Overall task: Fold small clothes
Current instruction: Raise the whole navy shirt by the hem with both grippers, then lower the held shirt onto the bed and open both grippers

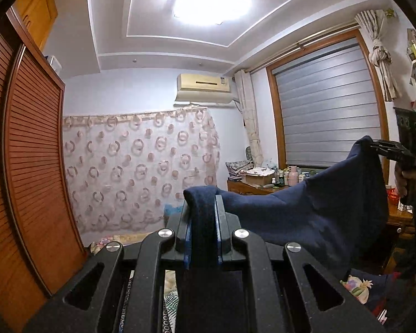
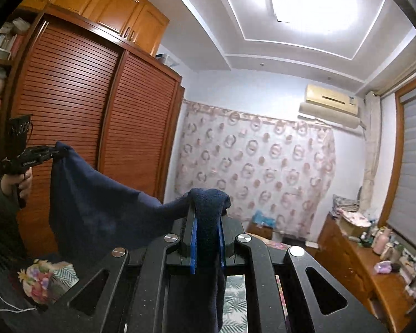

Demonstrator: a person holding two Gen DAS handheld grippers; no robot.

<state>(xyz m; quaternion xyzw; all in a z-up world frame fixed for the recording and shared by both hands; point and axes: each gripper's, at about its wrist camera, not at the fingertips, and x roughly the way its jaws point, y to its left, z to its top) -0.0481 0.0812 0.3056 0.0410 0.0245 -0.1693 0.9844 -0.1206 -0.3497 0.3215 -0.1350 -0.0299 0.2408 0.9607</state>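
Left gripper (image 1: 203, 213) | jaws clamp dark navy knit garment (image 1: 332, 194) | right gripper (image 2: 208, 216) likewise | cloth stretched between, aloft

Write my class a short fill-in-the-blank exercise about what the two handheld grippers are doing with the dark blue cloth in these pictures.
1. The left gripper is shut on one corner of the dark ____ cloth.
2. The right gripper is ____ on another corner of it.
3. Between the two grippers the cloth hangs in the ____, not lying on any surface.
4. On the wall above the patterned curtain hangs an air ____.

Missing words: blue; shut; air; conditioner
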